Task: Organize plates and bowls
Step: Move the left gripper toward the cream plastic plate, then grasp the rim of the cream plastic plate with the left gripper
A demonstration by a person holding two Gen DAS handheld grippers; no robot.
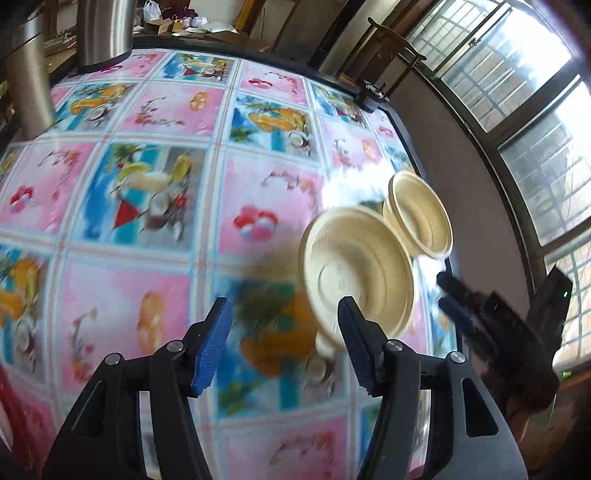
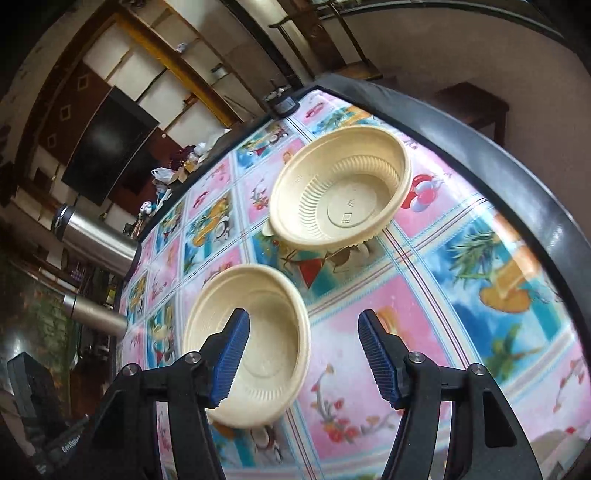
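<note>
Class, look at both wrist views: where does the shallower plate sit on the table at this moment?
The plate lies on the tablecloth beside the deeper bowl, just ahead of the open right gripper.

This looks like a lived-in home, likely a dining or living room. The counter (image 2: 424, 306) wears a glossy oilcloth printed with fruit and cocktail squares. Steel thermos flasks (image 1: 105, 31) stand at its far edge, beside clutter of boxes and a plastic bag (image 2: 162, 174). A dark flat screen (image 2: 110, 147) hangs on a wood-panelled wall, and barred windows (image 1: 517, 70) let daylight in behind a wooden chair (image 1: 391, 44).
</note>
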